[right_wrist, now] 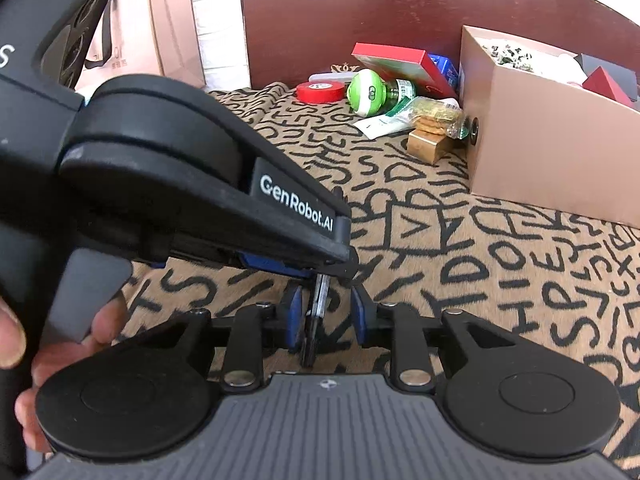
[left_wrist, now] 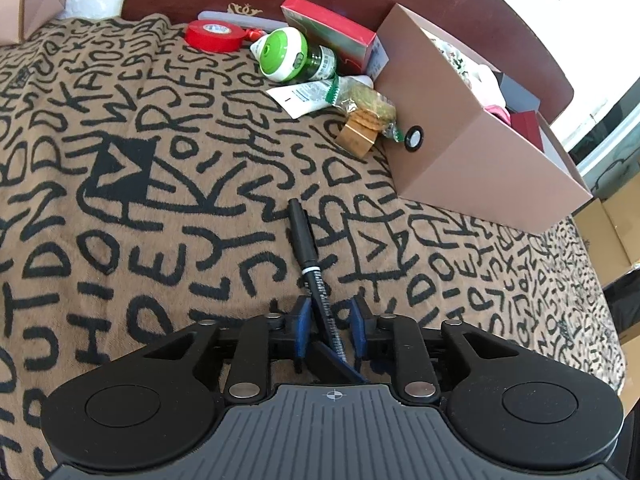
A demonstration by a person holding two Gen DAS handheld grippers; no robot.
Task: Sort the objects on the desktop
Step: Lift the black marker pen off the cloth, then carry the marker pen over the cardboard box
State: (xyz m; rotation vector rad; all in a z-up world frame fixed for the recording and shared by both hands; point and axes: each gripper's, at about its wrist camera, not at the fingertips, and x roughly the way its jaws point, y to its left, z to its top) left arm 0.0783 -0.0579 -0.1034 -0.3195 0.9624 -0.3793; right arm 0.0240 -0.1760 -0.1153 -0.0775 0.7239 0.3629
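Pen [left_wrist: 304, 236] sits loosely between your left gripper [left_wrist: 331, 312] and right gripper [right_wrist: 327, 312], both released; pile beside box [left_wrist: 472, 152] remains unsorted.

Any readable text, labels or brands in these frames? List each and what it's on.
"GenRobot.AI": on the left gripper.
Cloth: big scattered letters, e.g. "DO", no clear words.
Red tape, green bottle, white tube, red box: print too small to read.

"GenRobot.AI" on the left gripper [right_wrist: 316, 276] body, black scrawled letters across the brown cloth [left_wrist: 120, 200]
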